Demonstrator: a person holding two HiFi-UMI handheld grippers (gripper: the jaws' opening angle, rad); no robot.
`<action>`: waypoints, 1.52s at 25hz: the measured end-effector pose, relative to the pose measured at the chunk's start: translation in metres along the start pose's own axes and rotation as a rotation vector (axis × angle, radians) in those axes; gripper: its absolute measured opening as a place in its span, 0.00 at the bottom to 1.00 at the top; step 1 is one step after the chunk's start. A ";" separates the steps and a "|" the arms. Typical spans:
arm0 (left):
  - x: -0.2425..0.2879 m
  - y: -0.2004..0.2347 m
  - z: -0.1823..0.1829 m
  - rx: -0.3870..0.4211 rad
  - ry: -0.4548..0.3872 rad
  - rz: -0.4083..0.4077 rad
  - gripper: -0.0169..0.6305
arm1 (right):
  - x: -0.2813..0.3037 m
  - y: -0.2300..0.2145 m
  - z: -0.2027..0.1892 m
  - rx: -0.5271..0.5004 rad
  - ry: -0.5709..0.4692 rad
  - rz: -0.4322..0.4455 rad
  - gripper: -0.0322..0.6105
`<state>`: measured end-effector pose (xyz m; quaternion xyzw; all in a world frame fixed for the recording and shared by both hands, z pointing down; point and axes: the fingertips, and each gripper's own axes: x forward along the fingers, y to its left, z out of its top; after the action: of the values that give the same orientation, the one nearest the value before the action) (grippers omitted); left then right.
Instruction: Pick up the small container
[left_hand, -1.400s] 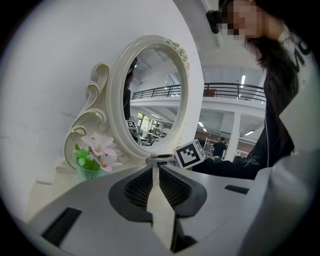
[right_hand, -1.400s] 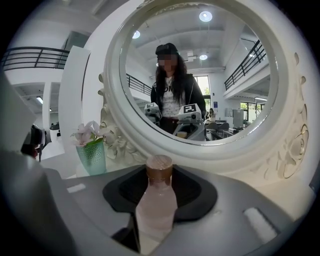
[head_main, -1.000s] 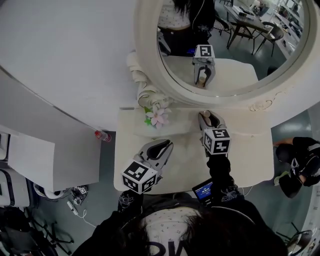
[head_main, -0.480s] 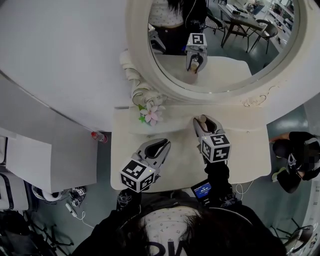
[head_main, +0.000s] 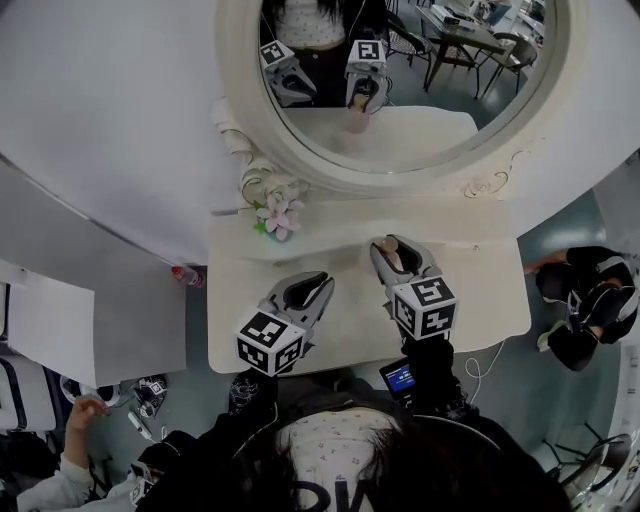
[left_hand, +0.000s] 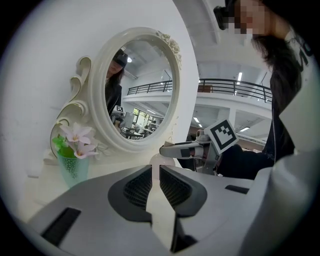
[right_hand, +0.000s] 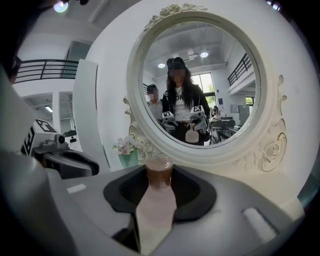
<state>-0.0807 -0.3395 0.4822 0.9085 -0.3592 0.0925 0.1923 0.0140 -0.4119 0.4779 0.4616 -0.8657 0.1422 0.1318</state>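
Vase (left_hand: 73, 169) at lower left held pink flowers (left_hand: 78, 138). Right gripper (head_main: 398, 258), aimed at the mirror (right_hand: 134, 90), clasped the small container (right_hand: 156, 210); left gripper (left_hand: 155, 172) had its jaws together, empty.

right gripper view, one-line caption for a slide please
Right gripper clamps the small container facing the round mirror, flower vase at left.

Pale pink small container (right_hand: 156, 205), brown cap (right_hand: 159, 176), white mirror (right_hand: 265, 145), green vase (left_hand: 73, 167)
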 end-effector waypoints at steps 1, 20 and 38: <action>0.002 -0.005 -0.002 0.002 0.004 -0.004 0.07 | -0.006 0.002 -0.001 -0.003 0.000 0.006 0.28; 0.007 -0.097 -0.054 0.000 0.096 -0.023 0.28 | -0.093 0.034 -0.015 -0.057 -0.018 0.130 0.28; -0.012 -0.215 -0.110 -0.117 0.031 -0.074 0.40 | -0.214 0.110 -0.046 -0.144 -0.029 0.305 0.28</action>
<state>0.0554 -0.1430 0.5176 0.9069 -0.3272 0.0780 0.2539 0.0417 -0.1732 0.4301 0.3163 -0.9354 0.0917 0.1289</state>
